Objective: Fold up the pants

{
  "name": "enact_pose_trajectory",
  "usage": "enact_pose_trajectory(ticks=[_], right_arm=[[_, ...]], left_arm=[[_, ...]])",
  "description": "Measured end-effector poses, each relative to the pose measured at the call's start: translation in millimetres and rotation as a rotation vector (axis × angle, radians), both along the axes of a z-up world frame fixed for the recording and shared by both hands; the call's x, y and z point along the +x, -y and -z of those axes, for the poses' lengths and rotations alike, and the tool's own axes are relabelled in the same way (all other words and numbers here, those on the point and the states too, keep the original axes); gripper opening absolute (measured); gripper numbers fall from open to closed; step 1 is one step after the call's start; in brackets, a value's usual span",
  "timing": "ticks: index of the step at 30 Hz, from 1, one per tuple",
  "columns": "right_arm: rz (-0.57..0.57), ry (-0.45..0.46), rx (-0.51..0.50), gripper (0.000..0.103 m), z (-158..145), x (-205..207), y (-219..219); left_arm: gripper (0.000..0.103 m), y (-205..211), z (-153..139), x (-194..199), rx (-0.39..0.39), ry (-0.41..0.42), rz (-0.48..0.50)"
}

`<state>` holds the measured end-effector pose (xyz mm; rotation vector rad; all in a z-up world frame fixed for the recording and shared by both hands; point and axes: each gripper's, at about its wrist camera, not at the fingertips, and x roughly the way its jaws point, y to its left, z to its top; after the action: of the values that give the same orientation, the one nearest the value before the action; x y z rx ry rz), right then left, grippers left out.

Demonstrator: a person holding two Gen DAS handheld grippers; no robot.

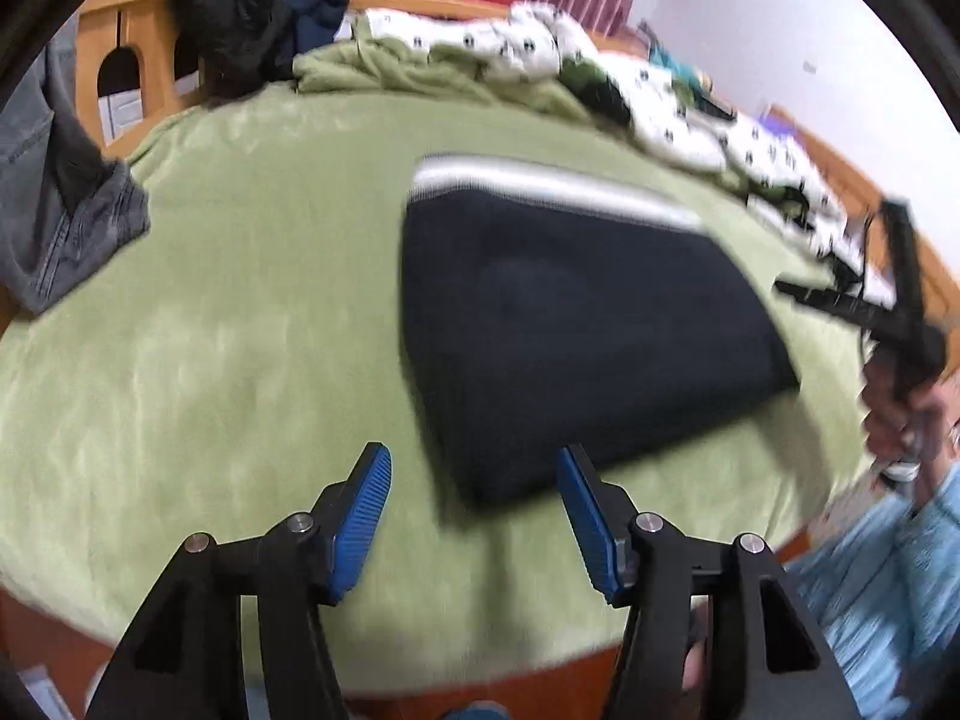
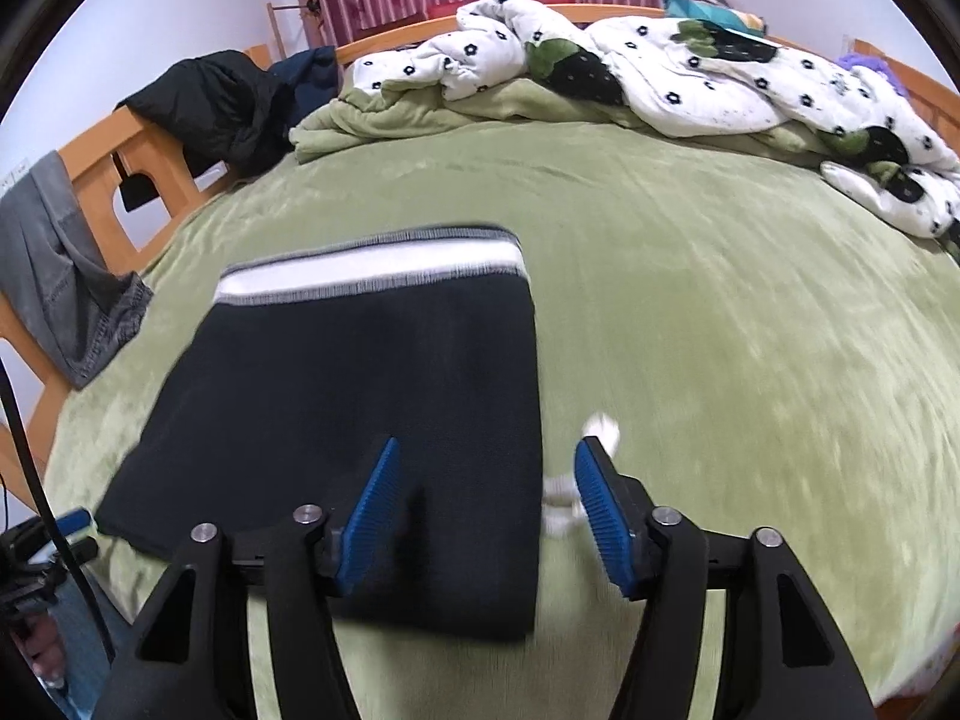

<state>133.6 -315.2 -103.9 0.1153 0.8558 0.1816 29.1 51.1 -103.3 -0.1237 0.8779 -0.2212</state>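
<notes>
The pants lie on the bed as a compact dark rectangle, waistband with its white and grey stripe at the far edge, the layers stacked flat with fairly even sides; judged from this, the folding looks finished or all but finished, with perhaps only a small tidy left. The bed's green blanket is bare around the bundle, while a white flowered duvet is heaped along the far side and a grey garment hangs over the wooden bed frame. The left gripper hovers at the near corner of the pants with its blue fingers spread wide and nothing between them. The right gripper is likewise wide open and empty, above the near right edge of the pants. The right wrist view alone shows white drawstring ends poking out beside that edge, which could be tucked in; the left view does not show them. The left wrist view alone shows the right gripper from outside, held up at the far right clear of the cloth, though blurred.
</notes>
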Motion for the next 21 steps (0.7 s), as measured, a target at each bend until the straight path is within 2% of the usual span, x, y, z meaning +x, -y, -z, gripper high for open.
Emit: enact_pose_trajectory(ticks=[3,5,8,10,13,15,17,21], right_arm=[[-0.011,-0.037,0.021,0.063,1,37,-3],[0.001,-0.064,0.042,0.063,6,65,-2],[0.018,-0.106,0.091,0.063,17,100,1],[0.018,-0.13,0.12,0.063,29,114,1],[-0.01,-0.132,0.199,0.065,49,126,4],[-0.025,-0.161,0.195,0.07,55,138,1],[-0.048,-0.191,0.19,0.072,55,151,-3],[-0.073,-0.199,0.163,0.072,58,166,-14]], left_arm=[[0.056,-3,-12,46,-0.023,0.028,-0.023],[0.056,-4,-11,84,-0.068,0.007,-0.034],[0.055,-5,4,136,-0.136,-0.05,-0.048],[0.055,-5,19,161,-0.142,-0.083,-0.067],[0.054,-7,41,189,-0.147,-0.128,-0.09],[0.057,-14,56,198,-0.188,-0.158,-0.093],[0.058,-22,66,204,-0.255,-0.191,-0.087],[0.059,-30,78,216,-0.325,-0.217,-0.054]])
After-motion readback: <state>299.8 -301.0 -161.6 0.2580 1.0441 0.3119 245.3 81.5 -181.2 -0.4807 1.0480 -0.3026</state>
